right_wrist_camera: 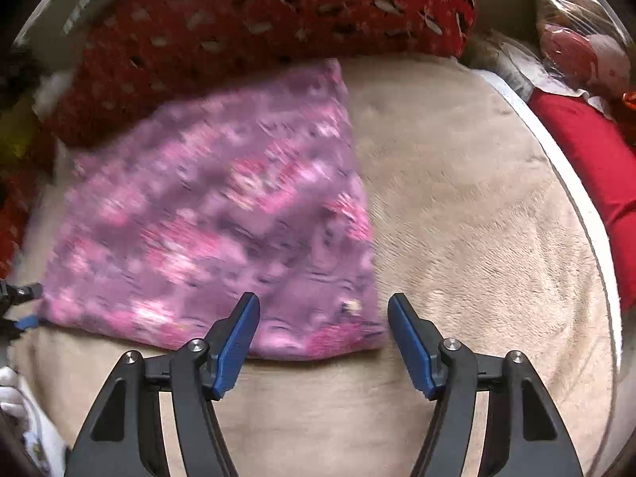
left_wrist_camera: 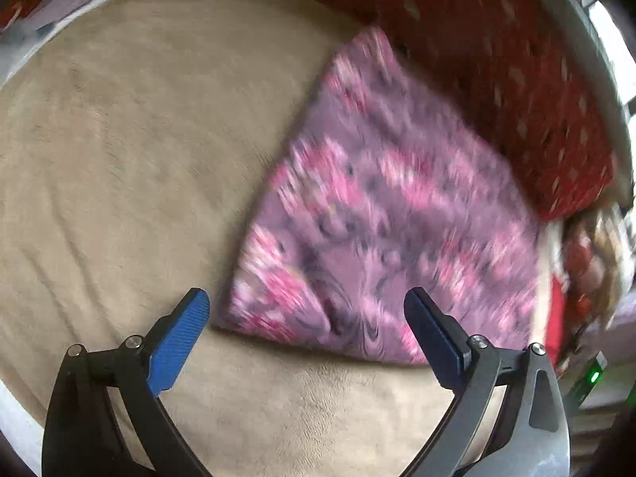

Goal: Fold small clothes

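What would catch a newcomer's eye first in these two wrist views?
A purple and pink patterned cloth lies folded flat on the beige plush blanket, ahead of both open grippers, left and right. Behind it sits a red cushion with pale flecks.

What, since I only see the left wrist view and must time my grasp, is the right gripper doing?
Observer: The right gripper is open, its fingers either side of the cloth's near right corner.
Operator: Is it gripping the cloth?
Observer: No, nothing is pinched between the fingers.
Operator: What lies right of that corner?
Observer: Only beige blanket.
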Tool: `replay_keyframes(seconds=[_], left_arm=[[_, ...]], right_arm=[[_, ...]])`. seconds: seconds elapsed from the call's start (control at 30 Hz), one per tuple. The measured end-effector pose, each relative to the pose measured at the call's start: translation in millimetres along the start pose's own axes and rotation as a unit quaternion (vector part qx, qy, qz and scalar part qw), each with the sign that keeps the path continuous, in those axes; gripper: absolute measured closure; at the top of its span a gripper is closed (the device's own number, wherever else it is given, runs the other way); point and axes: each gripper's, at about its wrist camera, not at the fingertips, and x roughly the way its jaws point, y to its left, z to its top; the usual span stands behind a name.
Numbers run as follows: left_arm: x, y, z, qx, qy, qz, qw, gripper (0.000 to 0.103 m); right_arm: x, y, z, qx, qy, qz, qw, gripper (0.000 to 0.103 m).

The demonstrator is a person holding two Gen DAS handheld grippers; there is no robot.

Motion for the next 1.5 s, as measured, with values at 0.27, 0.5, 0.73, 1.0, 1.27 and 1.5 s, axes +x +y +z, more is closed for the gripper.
replay_keyframes(seconds=[0.27, 0.5, 0.73, 1.0, 1.27, 1.5], left_arm=[[12.4, 34.3, 59.5, -0.082, 0.022, -0.021, 0.9961, 0.004], [61.7, -11.0, 79.1, -0.02, 0.075, -0.005, 0.997, 0.001], [68.1, -47.5, 74.3, 0.051, 0.091, -0.02, 0.9943, 0.012], [60.4, -61.5, 69.9, 0.081, 0.079, -0.002, 0.9936, 0.086], [20.2, -78.7, 68.5, 0.055, 0.051, -0.066, 0.995, 0.088], [-2.0, -101.5, 62.4, 0.048, 0.047, -0.098, 0.9929, 0.088]], right_arm=[[0.4, 39.7, 17.6, -0.016, -0.028, 0.037, 0.999, 0.033], [27.7, 55.9, 39.7, -0.04, -0.042, 0.027, 0.998, 0.033], [55.5, 44.7, 46.1, -0.062, -0.058, 0.014, 0.996, 0.032], [60.0, 54.6, 38.0, -0.086, -0.082, 0.007, 0.993, 0.017], [43.2, 62.3, 42.3, -0.058, -0.097, 0.04, 0.993, 0.019], [69.7, 93.3, 42.7, -0.086, -0.054, 0.023, 0.995, 0.018]])
